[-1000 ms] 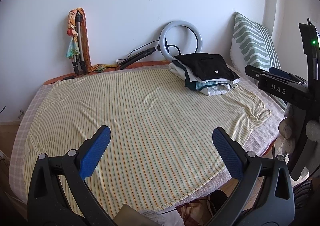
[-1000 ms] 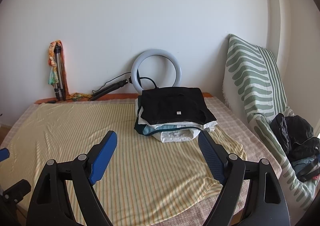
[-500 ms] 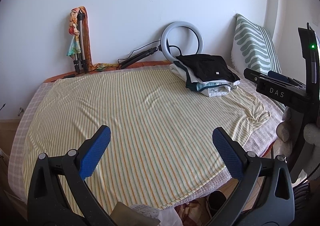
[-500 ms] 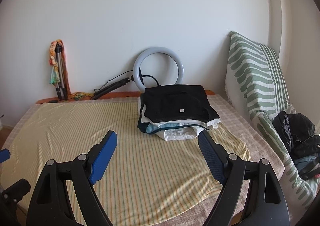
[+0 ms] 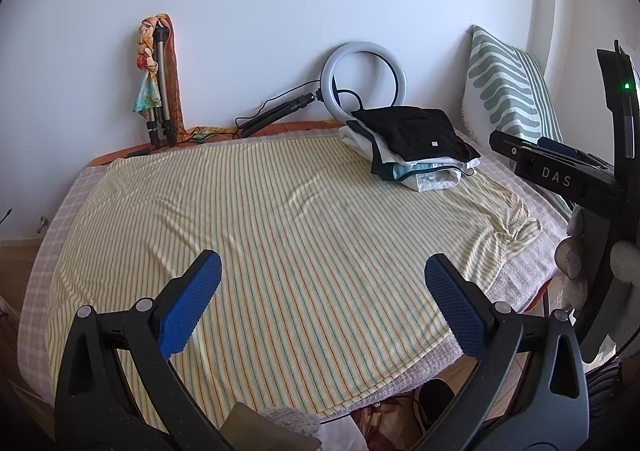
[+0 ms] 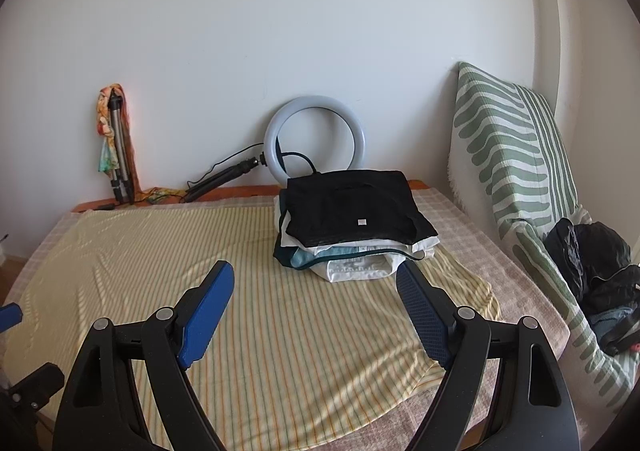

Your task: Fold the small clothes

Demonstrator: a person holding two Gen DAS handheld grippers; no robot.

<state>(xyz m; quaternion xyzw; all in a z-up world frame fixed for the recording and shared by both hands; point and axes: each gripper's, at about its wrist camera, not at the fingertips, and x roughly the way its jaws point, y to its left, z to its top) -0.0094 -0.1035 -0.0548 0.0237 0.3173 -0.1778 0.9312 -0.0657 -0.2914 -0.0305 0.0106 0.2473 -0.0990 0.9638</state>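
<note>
- Both tongs are released and hold nothing. From the left wrist, the left tongs (image 5: 322,287) hang over the striped sheet (image 5: 260,219), their blue pads wide apart and not touching the cloth.
- Far right on the sheet lies the pile of folded clothes (image 5: 416,149), black piece on top, well apart from these tongs. The ring lamp (image 5: 364,81) leans on the wall behind it.
- From the right wrist, the right tongs (image 6: 316,301) point at the same pile, which lies near and just ahead.
- At the right edge, dark loose clothes (image 6: 592,271) lie beside the green striped cushion (image 6: 508,155).
- I think the next piece should come from there; spread it flat on the free sheet and pinch only one layer at the corners.
</note>
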